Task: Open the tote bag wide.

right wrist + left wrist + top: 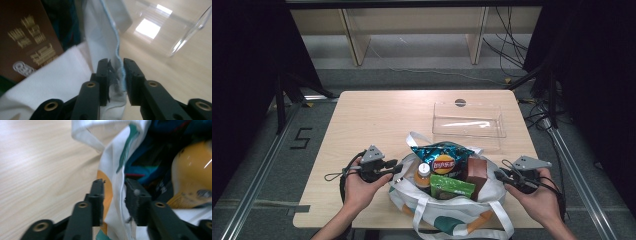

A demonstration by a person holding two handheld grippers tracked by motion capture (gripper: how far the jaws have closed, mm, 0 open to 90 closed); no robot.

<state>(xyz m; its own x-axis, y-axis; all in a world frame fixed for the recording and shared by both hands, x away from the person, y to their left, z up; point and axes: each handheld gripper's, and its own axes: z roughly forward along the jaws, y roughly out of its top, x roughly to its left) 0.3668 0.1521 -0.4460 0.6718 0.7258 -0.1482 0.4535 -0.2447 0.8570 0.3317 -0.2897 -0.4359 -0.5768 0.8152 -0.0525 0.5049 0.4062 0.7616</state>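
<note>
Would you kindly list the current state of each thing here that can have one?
Tote bag: mouth open, packed with goods, rim between the jaws of both grippers.
Chip bag: sealed, sticking up out of the tote.
Orange bottle: capped, upright in the tote.
Clear tray: empty, on the table.
Left gripper: open, rim loose between the pads.
Right gripper: open, rim between the pads.

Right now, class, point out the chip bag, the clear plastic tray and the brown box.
chip bag (443, 159), high view, printed front.
clear plastic tray (468, 133), high view, near wall.
brown box (27, 40), right gripper view, lettered face.
</note>
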